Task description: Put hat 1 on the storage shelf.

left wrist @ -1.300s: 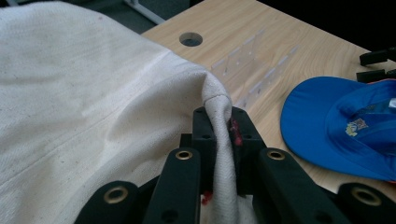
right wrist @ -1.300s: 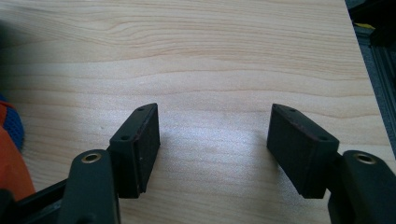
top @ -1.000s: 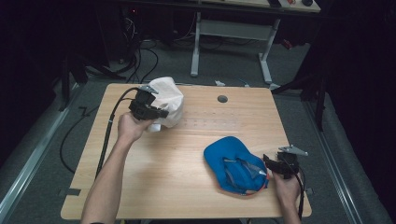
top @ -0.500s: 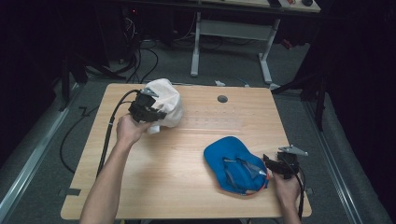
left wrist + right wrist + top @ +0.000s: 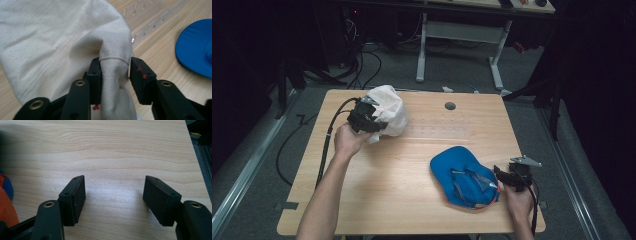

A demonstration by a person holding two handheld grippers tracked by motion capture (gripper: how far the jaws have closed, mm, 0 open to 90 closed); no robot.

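High view: one white cap (image 5: 388, 110) at the tabletop's (image 5: 412, 165) far left, one blue cap (image 5: 464, 175) near right
Left tool (image 5: 113, 72): jaws just been opening, cap fold between them, grip loosening
Right tool (image 5: 113, 195): released, beside blue cap
Progress: white cap apparently placed; withdrawal left
Count: two caps, two tools

Cloth fold (image 5: 113, 72) between left gripper (image 5: 115, 73) jaws; cap (image 5: 196, 47) off right, ahead. Bare worktop (image 5: 115, 152) between right gripper (image 5: 113, 195) jaws.
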